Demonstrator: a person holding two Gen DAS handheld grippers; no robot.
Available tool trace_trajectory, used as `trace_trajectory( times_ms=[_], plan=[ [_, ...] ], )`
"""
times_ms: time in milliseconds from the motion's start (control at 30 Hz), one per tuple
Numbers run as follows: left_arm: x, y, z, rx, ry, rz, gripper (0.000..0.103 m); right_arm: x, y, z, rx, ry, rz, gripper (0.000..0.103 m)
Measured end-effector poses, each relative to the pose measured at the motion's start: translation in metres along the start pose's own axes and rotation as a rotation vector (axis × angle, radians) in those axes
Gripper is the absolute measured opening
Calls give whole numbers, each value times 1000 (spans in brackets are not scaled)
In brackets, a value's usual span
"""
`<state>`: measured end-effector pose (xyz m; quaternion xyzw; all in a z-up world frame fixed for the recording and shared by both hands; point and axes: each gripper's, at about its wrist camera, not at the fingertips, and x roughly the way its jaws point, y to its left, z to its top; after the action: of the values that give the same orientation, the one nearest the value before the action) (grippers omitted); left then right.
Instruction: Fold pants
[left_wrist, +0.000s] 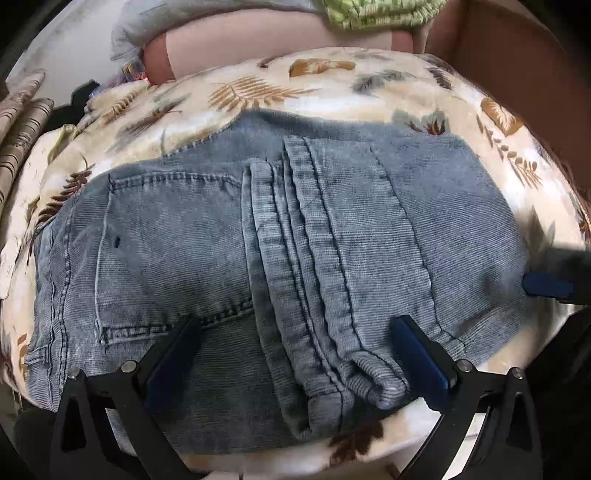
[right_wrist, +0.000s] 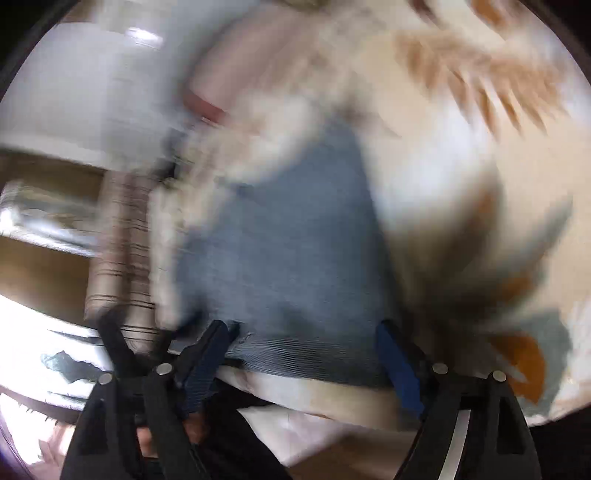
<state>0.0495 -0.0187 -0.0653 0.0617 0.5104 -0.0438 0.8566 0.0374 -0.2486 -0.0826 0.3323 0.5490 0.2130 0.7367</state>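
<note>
Blue jeans (left_wrist: 166, 240) lie folded on a leaf-print blanket (left_wrist: 258, 92), waist and back pocket at the left, leg hems (left_wrist: 332, 369) folded over the middle. My left gripper (left_wrist: 293, 325) stands open just above the near edge, its fingers either side of the hems. A blue pad (left_wrist: 546, 286) of my right gripper shows at the jeans' right edge. The right wrist view is blurred by motion. There my right gripper (right_wrist: 303, 332) is open and wide, with the edge of the jeans (right_wrist: 288, 240) between its fingers on the blanket (right_wrist: 461, 166).
A pink rounded shape (left_wrist: 258, 40) with grey and green cloth lies beyond the blanket's far edge. Striped fabric (left_wrist: 22, 122) hangs at the left. A brown surface (left_wrist: 517, 55) rises at the far right. The blanket's edge drops off close below both grippers.
</note>
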Motion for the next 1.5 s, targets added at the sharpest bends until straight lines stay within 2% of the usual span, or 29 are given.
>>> trace_trajectory(
  times_ms=[100, 200, 267, 367, 433, 467, 500, 533, 633, 767, 833, 867, 933, 1033, 1100, 1200, 1233, 1300, 1367, 1500],
  plan=[
    [-3, 0, 2, -1, 19, 3, 103, -16, 21, 14, -54, -22, -3, 81],
    [-1, -1, 1, 0, 11, 1, 103, -31, 52, 42, -135, -58, 30, 81],
    [-1, -1, 0, -2, 6, 0, 103, -31, 64, 63, -144, -62, 48, 82],
    [-1, 1, 1, 1, 3, -3, 103, 3, 59, 109, -96, -51, 25, 83],
    [-1, 1, 0, 2, 1, -4, 103, 40, 38, 131, -43, 11, -59, 83],
    [0, 1, 0, 4, 0, -4, 103, 60, 19, 136, 22, 44, -64, 83],
    [-1, 2, -1, 5, -2, -7, 103, 56, 16, 136, 47, 8, -35, 83],
    [-1, 3, -1, 7, -5, -11, 103, 49, 18, 135, 56, -7, -24, 83],
    [-1, 3, -1, 5, -9, -11, 103, 28, 42, 119, -44, -9, -77, 83],
    [-1, 3, -2, 3, -17, -15, 103, 3, 57, 74, -86, -13, 5, 83],
    [-1, 2, -1, 2, -14, -14, 103, 5, 54, 52, -93, 12, 30, 83],
    [-1, 3, -1, 2, -14, -15, 103, 8, 50, 45, -93, 24, 27, 84],
    [-1, 3, -1, 4, -15, -18, 103, 27, 28, 30, -82, 90, -52, 84],
    [-2, 4, -1, 3, -17, -23, 103, 19, 21, 29, -46, 53, -6, 84],
    [-1, 3, 0, 4, -14, -21, 103, 4, 30, 28, -78, 24, -17, 84],
    [-1, 4, -1, 3, -20, -24, 103, -11, 40, 17, -123, 2, 32, 85],
    [-1, 4, -1, 2, -20, -25, 103, -9, 37, 16, -122, 2, 30, 86],
    [-1, 4, -1, 3, -18, -29, 103, 4, 19, 8, -97, 54, -48, 87],
    [-2, 5, -1, 3, -21, -34, 103, 0, 7, 4, -78, 33, -21, 86],
    [-1, 4, 0, -1, -19, -29, 103, -16, 30, 3, -128, -9, -47, 86]
  ],
)
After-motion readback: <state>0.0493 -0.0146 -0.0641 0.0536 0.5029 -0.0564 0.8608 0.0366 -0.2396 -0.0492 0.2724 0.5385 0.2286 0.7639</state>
